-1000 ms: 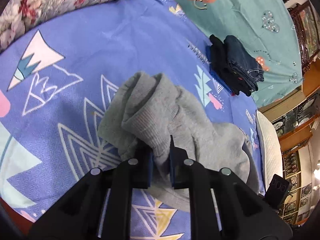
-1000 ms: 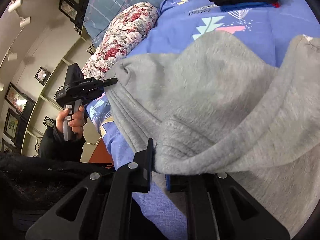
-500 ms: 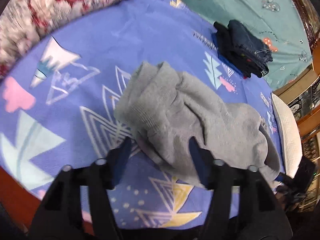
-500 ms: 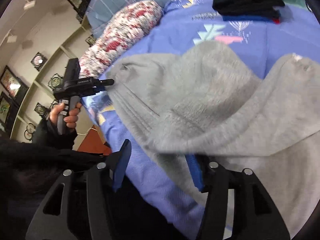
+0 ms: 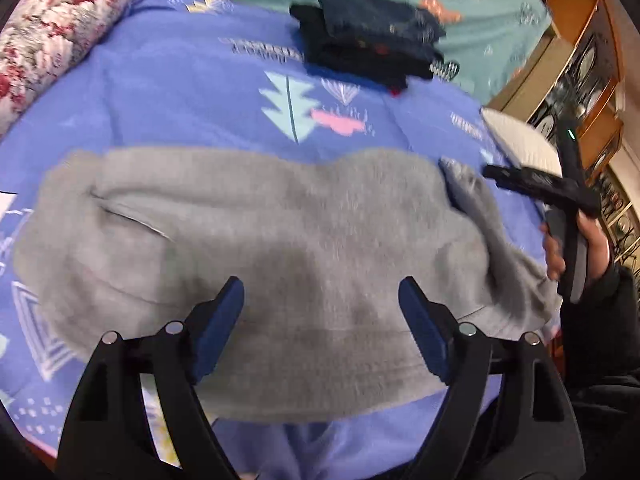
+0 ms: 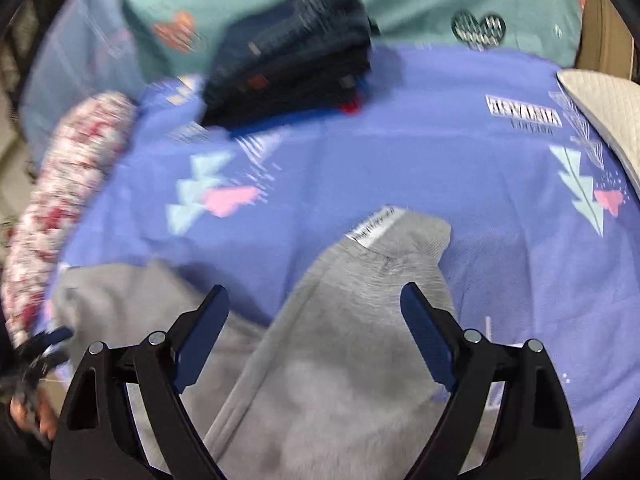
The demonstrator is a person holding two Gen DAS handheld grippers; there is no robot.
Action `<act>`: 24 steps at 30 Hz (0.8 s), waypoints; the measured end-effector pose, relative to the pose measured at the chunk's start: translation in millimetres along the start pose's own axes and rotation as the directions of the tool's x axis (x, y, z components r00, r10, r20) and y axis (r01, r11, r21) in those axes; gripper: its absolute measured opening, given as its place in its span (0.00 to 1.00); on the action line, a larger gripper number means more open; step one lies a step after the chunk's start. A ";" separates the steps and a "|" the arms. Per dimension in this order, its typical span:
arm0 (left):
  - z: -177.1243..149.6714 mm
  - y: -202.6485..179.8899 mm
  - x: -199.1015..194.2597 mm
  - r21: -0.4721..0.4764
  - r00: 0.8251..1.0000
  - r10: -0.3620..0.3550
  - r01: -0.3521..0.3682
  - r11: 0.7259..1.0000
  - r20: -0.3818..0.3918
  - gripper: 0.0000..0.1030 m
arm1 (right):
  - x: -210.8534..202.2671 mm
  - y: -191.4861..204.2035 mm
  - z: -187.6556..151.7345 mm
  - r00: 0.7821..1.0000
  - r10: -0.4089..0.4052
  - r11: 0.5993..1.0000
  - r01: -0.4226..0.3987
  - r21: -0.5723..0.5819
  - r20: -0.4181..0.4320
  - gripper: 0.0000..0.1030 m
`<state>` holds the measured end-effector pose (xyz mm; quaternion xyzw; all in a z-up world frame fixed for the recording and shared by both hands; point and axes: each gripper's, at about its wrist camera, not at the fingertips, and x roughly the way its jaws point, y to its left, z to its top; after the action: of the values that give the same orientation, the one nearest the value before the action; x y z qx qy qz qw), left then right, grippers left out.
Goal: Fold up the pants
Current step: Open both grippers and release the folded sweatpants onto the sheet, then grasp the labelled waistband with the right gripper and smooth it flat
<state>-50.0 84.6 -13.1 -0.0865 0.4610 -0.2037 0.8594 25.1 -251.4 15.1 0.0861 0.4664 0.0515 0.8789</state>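
Note:
The grey sweatpants (image 5: 280,240) lie spread in a wide heap on the purple patterned bedspread (image 5: 192,92). My left gripper (image 5: 320,292) is open and empty, its jaws wide apart just above the near part of the pants. My right gripper (image 6: 314,300) is also open and empty, above a grey pant end with a white label (image 6: 374,228). The right gripper also shows in the left wrist view (image 5: 540,184), held by a hand at the right end of the pants.
A stack of folded dark pants (image 5: 368,48) sits at the far side, also in the right wrist view (image 6: 288,68). A floral pillow (image 5: 52,28) lies far left. A white pillow (image 6: 600,104) lies at the right edge. Wooden cabinets (image 5: 580,80) stand beyond.
Both grippers have let go of the grey pants and opened wide. The pants dropped onto the bedspread and now lie spread out. Both views swung to look across the bed.

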 end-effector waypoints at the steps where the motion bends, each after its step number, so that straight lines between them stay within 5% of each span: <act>1: -2.8 -1.4 8.8 0.007 1.000 0.013 -0.013 1.000 -0.016 0.78 | 21.4 2.0 2.1 0.998 -0.053 0.999 0.053 0.001 -0.031 0.79; 4: -10.7 -0.9 15.3 0.039 0.999 0.030 -0.029 0.999 -0.021 0.79 | 67.0 5.1 0.1 0.974 -0.204 0.978 0.197 -0.073 -0.102 0.68; 6: -11.5 3.4 13.8 0.030 1.000 0.007 -0.007 1.000 -0.020 0.79 | 82.9 5.8 -5.5 0.967 -0.207 0.972 0.187 -0.139 -0.149 0.53; 9: -11.6 10.4 15.2 0.010 1.000 -0.024 0.024 1.000 -0.017 0.79 | 59.7 -5.4 -13.7 0.977 -0.167 0.973 0.142 -0.181 -0.135 0.05; 15: -10.8 12.5 22.2 0.015 0.998 -0.058 0.058 0.998 0.011 0.84 | -67.8 -100.4 -62.8 0.996 -0.062 0.994 0.057 0.092 0.057 0.05; 21: -8.1 5.4 27.8 0.063 0.999 -0.053 0.053 0.997 0.006 0.89 | -133.1 -155.4 -158.4 0.986 0.097 0.921 -0.140 0.364 0.133 0.06; 24: -6.1 2.7 30.2 0.065 0.999 -0.040 0.040 0.997 0.004 0.89 | -126.8 -160.4 -172.3 0.976 0.149 0.885 -0.202 0.419 0.157 0.30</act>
<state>-39.4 74.3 -40.3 -0.0683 0.4501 -0.2353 0.8587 -187.0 -412.4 -8.9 0.3236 0.4028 0.0210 0.8559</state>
